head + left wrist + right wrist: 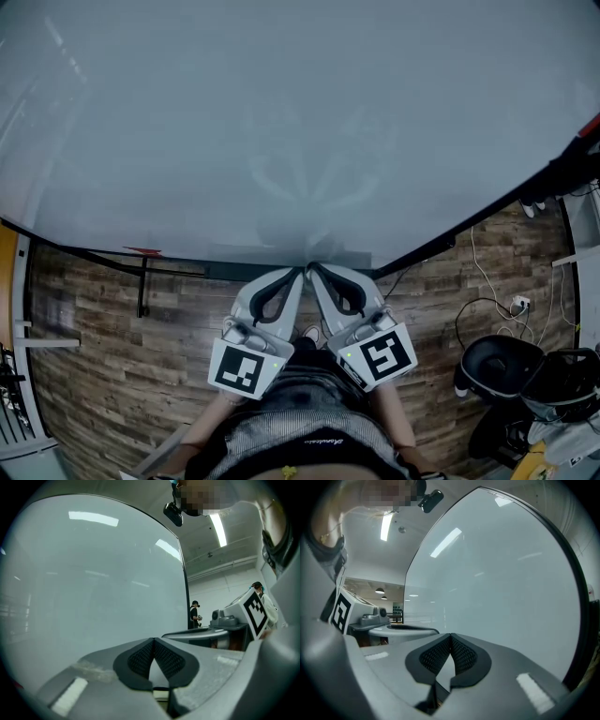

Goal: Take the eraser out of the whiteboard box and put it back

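Observation:
A large whiteboard (281, 122) fills most of the head view. A dark ledge (234, 272) runs along its lower edge, and a small red thing (142, 251) lies near it at the left. I see no eraser in any view. My left gripper (300, 271) and right gripper (314, 268) are side by side, tips almost touching, just in front of the board's lower edge. In the left gripper view the left gripper (153, 641) is shut on nothing, facing the board (93, 583). The right gripper (450, 637) is likewise shut and empty in its own view.
Wooden floor (94, 356) lies under the board. A black stand leg (142, 286) hangs at the left. Cables and a socket strip (517, 304) and dark seat-like things (497, 366) are at the right. A person (194, 613) stands far behind the board's edge.

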A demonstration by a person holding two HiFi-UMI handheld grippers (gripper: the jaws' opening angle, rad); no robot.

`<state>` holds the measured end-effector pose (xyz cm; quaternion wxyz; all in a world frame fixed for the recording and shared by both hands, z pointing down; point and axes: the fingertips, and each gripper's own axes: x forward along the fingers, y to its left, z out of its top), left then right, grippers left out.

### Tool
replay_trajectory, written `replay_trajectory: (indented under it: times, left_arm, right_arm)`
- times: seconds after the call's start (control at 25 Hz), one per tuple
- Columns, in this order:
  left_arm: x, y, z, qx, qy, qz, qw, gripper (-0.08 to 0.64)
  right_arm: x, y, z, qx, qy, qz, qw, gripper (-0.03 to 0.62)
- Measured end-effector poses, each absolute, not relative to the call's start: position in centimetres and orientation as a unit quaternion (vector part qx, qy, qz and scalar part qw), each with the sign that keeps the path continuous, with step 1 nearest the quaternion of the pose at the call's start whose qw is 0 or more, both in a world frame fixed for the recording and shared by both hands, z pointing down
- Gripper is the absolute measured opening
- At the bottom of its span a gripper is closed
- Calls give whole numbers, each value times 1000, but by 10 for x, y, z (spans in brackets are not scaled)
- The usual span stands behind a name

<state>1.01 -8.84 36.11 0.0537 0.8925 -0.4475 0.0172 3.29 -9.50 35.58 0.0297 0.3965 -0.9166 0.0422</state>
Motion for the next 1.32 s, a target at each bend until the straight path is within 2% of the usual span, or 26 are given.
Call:
replay_trajectory:
  times: [1.32]
  left_arm:
    - [11, -93, 370, 893, -446, 32, 57, 0]
  right_arm:
    - [36, -98, 366, 396, -915, 54, 57, 0]
